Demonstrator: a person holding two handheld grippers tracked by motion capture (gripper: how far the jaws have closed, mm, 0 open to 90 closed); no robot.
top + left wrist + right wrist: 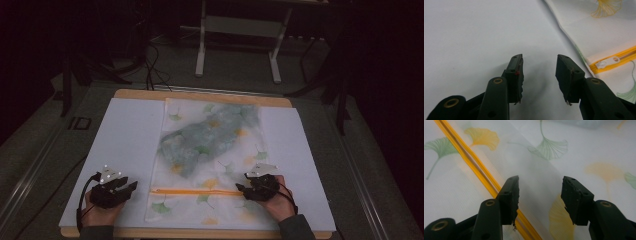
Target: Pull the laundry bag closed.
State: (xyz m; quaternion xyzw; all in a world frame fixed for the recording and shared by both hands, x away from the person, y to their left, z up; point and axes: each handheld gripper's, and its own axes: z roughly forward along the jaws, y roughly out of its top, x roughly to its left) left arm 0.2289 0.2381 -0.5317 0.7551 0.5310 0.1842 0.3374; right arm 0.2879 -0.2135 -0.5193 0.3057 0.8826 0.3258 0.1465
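Thin white mesh pouch [210, 160], ginkgo-leaf print in green and yellow, lay flat on white board [125, 145]. Bluish-green crumpled cloth [205, 137] showed through, inside it. Orange zipper [195, 191] ran straight across near end; white pull tab [607, 62] at its left end. My left gripper [539, 72] gaped empty over bare board beside pouch. My right gripper [540, 195] gaped empty over zipper's right end.

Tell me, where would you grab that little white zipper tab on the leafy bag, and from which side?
Probably the free ringed end of the white zipper pull, which lies flat on the orange zipper at the mesh bag's left end. The open left gripper sits just off that edge over the white table cover, so coming in low from the left looks easiest.
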